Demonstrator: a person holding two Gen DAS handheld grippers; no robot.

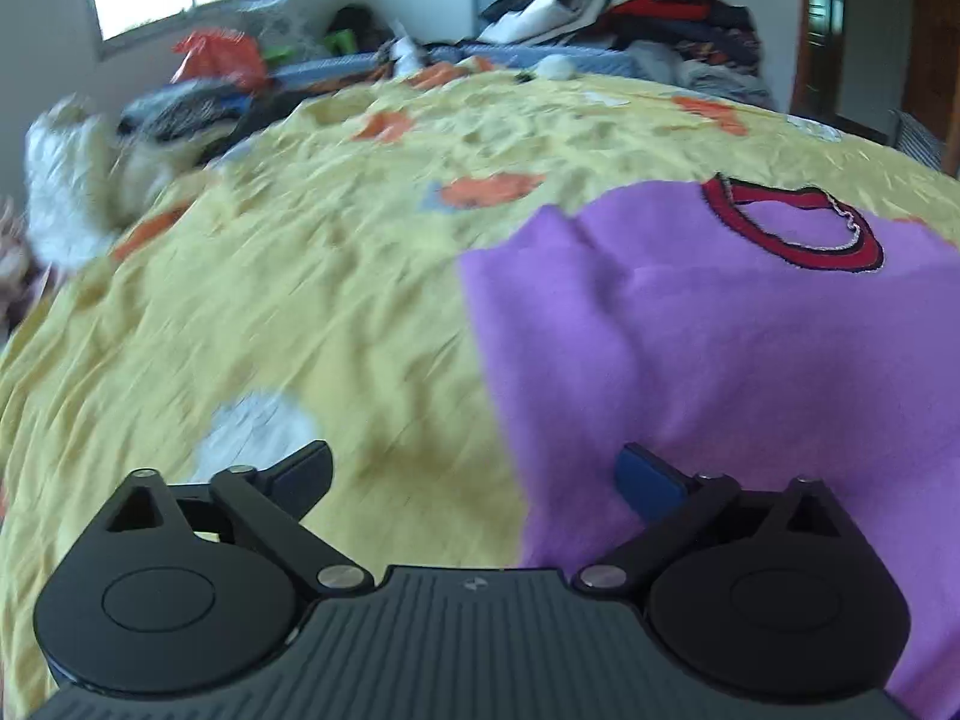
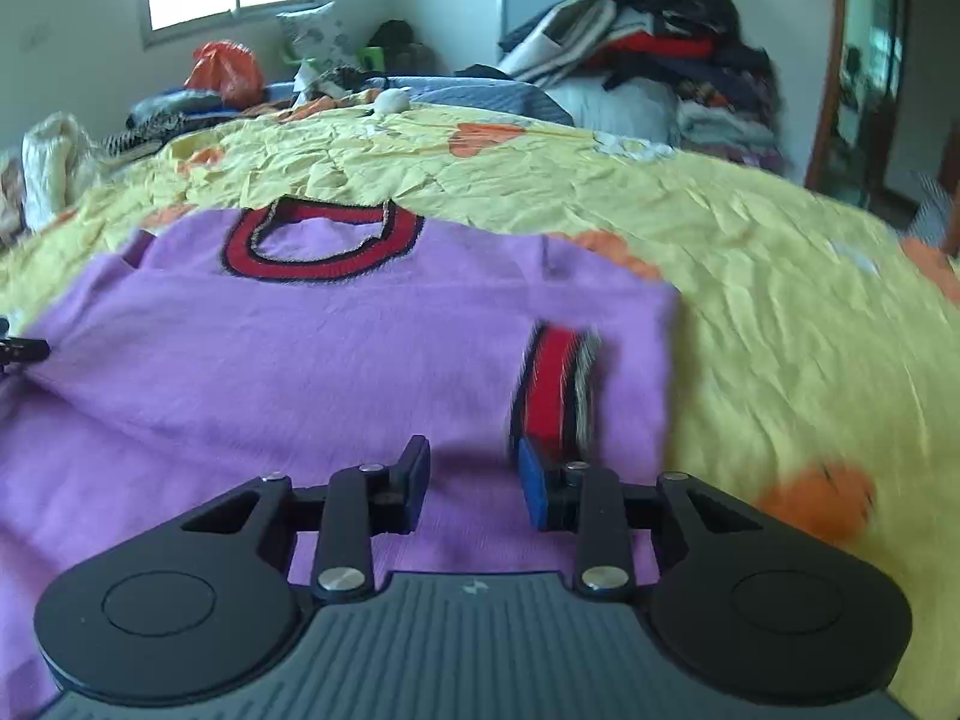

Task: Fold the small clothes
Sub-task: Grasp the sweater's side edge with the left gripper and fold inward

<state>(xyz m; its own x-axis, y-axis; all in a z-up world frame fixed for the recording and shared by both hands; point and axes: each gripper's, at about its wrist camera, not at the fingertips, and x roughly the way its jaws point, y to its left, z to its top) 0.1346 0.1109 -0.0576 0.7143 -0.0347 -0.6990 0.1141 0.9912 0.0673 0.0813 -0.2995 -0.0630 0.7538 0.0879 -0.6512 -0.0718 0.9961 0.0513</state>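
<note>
Purple sweater (image 2: 288, 360) is lying soft, light and limp; best gripped near the red cuff (image 2: 555, 384). Left gripper (image 1: 474, 474) is gaping wide, right gripper (image 2: 474, 483) is standing partly open; both are holding nothing.

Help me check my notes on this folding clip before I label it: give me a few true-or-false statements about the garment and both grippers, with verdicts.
1. The purple sweater lies on a yellow bedsheet. True.
2. The left gripper is clamped on the sweater. False: its fingers are spread wide, holding nothing.
3. The collar is red with dark edging. True.
4. The right gripper is shut. False: its fingers stand apart.
5. A red-striped cuff lies on the sweater. True.
</note>
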